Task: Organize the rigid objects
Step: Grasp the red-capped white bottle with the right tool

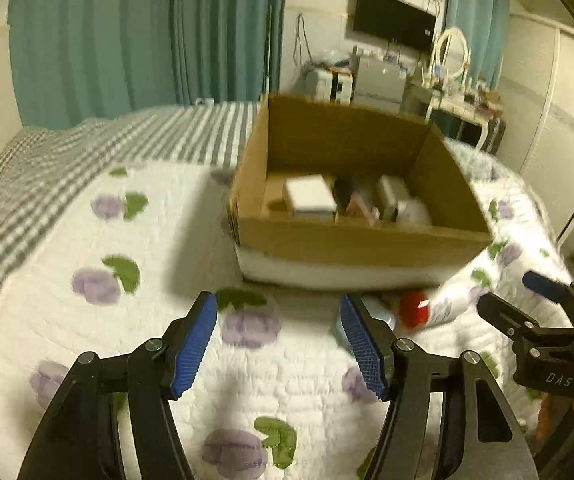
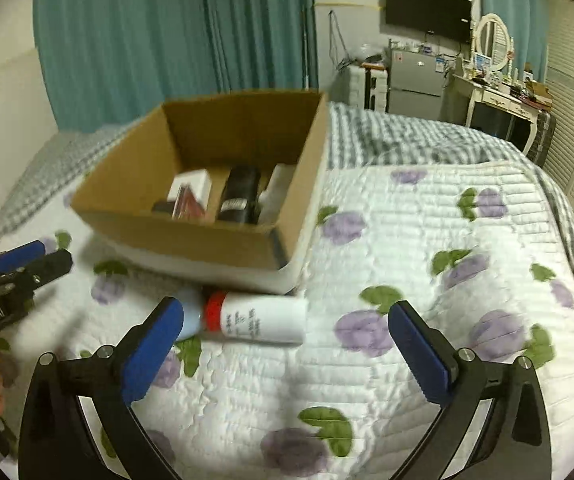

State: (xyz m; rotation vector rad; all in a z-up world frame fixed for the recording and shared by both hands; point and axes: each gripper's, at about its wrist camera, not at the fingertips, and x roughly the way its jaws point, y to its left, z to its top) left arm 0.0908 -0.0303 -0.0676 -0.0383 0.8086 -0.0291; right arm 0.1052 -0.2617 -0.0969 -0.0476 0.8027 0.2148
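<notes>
Clearly the next thing to put away is the white bottle (image 2: 263, 319) with the red band, which lies on its side on the quilted bed (image 2: 407, 368), just in front of the cardboard box (image 2: 191, 236) and near its front wall. A pale blue piece (image 2: 191, 318) sits at the red end — perhaps a cap, I cannot tell. The bottle looks like rigid plastic, light, and smooth, so it can slip or roll away on the soft quilt when it is pushed. I judge the best place to hold it is across the middle of the white body, with one pad on each long side, not on the narrower red end. The right gripper (image 2: 287, 354) stands wide apart and empty, with the bottle a little ahead of its fingertips. The left gripper (image 1: 279, 346) is also apart and holds nothing; it hovers over bare quilt, left of the bottle. Inside the box several things already lie — a white carton (image 2: 195, 186) and a black cylinder (image 2: 239, 196).
</notes>
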